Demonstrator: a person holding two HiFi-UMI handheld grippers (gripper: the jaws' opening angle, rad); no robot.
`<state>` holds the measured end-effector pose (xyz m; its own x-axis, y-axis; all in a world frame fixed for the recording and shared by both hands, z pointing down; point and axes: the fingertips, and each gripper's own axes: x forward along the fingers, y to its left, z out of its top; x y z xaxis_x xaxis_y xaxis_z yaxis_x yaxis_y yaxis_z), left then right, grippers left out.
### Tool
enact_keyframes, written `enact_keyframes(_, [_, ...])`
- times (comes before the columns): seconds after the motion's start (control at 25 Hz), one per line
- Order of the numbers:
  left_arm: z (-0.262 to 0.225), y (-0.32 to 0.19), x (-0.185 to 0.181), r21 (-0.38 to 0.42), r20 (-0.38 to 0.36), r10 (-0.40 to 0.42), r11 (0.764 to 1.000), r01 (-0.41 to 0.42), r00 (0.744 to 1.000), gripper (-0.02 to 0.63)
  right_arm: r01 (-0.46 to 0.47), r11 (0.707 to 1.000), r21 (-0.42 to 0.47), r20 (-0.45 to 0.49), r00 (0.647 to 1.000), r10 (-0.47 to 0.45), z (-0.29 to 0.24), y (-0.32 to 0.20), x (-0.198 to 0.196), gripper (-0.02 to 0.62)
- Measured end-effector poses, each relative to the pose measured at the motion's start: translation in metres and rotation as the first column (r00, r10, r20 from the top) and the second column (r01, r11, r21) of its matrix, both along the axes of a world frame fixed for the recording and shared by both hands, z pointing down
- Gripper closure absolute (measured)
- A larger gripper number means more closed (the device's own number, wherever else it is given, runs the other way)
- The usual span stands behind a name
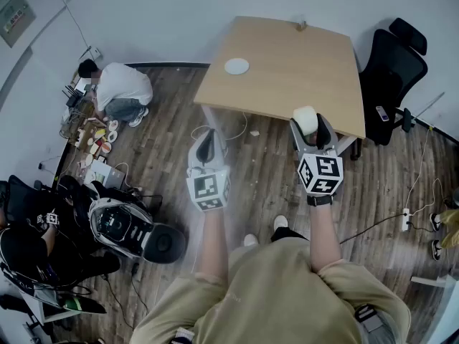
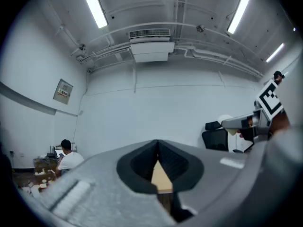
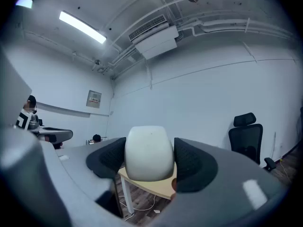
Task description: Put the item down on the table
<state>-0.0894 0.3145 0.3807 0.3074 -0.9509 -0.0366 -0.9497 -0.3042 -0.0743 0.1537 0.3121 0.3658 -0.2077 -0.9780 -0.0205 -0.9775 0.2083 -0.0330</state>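
The right claw (image 1: 307, 126) is closed on a white, rounded, smooth-sided item (image 1: 305, 117), with one dark ribbed pad pressed against each of its flanks. In the right gripper view the item (image 3: 148, 151) fills the gap of the right claw (image 3: 149, 163) and bulges up above the pads. It is held in the air. The near edge of the light wooden desk (image 3: 156, 186) shows just under and beyond it, apart from its base, with the wood-plank floor (image 3: 142, 207) below that. From the head view the item sits over the desk's (image 1: 287, 70) near right edge, close to the corner. The left claw (image 1: 207, 140) hangs over the floor (image 1: 165, 142) beside the desk's near left side, well apart from the item. Its jaws are drawn together at the tips with nothing between them — in the left gripper view only a sliver of desk top shows through the small gap behind the tips of the left claw (image 2: 158, 161). On the desk lies a flat white round disc (image 1: 237, 67), near the far left part of the top. A black office chair (image 1: 391, 67) stands just beside the desk's right side, and a person in a white shirt (image 1: 120, 90) crouches on the floor by the wall — well away to the left.
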Motion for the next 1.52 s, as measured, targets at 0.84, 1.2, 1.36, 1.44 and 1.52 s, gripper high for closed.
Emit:
enact_keyframes(0.84, [0.01, 0.016, -0.032, -0.016, -0.038, 0.004, 1.0, -0.005, 0.999, 0.603, 0.068, 0.997, 0.024, -0.037, 0.997, -0.067, 0.002, 0.007, -0.07, 0.273])
enact_keyframes(1.2, [0.009, -0.08, -0.022, 0.005, -0.029, -0.057, 0.998, 0.057, 0.998, 0.603, 0.161, 0.986, 0.045, -0.02, 0.987, -0.16, 0.007, -0.104, -0.073, 0.273])
enact_keyframes(1.36, [-0.01, -0.134, -0.007, 0.014, -0.049, -0.074, 0.997, 0.074, 0.996, 0.603, 0.172, 0.982, 0.078, 0.001, 0.985, -0.173, -0.02, -0.164, -0.054, 0.273])
enact_keyframes(1.44, [-0.02, -0.158, 0.007, 0.011, -0.061, -0.069, 0.997, 0.07, 0.996, 0.603, 0.175, 0.981, 0.081, 0.011, 0.984, -0.176, -0.031, -0.19, -0.041, 0.273])
enact_keyframes(1.52, [-0.019, -0.179, 0.024, 0.0, -0.069, -0.063, 0.998, 0.063, 0.996, 0.603, 0.178, 0.981, 0.072, 0.02, 0.984, -0.18, -0.03, -0.216, -0.027, 0.274])
